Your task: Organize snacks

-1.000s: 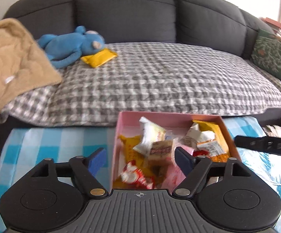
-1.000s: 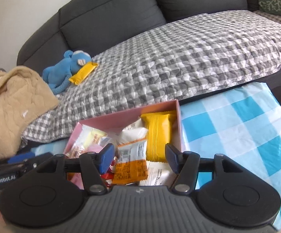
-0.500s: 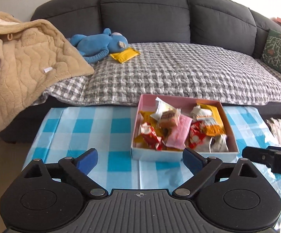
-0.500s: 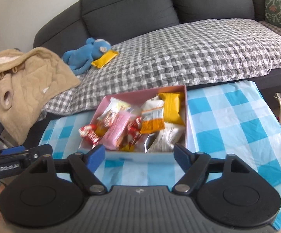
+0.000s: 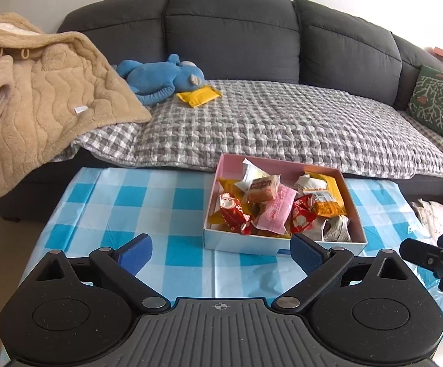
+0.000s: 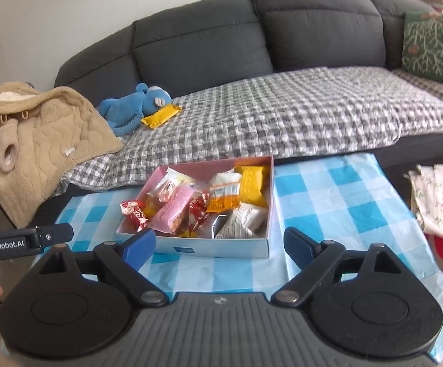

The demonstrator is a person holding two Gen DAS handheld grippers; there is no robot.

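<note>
A shallow box [image 5: 236, 243], pink inside and white outside, stands on the blue-checked tablecloth [image 5: 135, 195] and holds several wrapped snacks. Among them are a red packet [image 5: 232, 212], a pink packet [image 5: 275, 212] and a yellow one [image 6: 252, 186]. Another yellow snack [image 5: 199, 95] lies on the sofa beside a blue plush toy [image 5: 163, 78]. My left gripper [image 5: 220, 249] hovers short of the box's near wall. Its jaws are opening, with nothing between them. My right gripper [image 6: 219, 243] also sits just before the box [image 6: 190, 246], its jaws opening around empty air.
A dark grey sofa [image 5: 230, 30] with a grey checked cover [image 5: 267, 125] runs behind the table. A tan fleece blanket [image 5: 34, 98] hangs over its left end, and a green cushion [image 5: 438, 101] sits at the right. Floral cloth [image 6: 441, 202] lies right of the table.
Both grippers have drawn back from over the box to just before its near wall, and both sets of jaws have widened. The snacks stay in the box.
</note>
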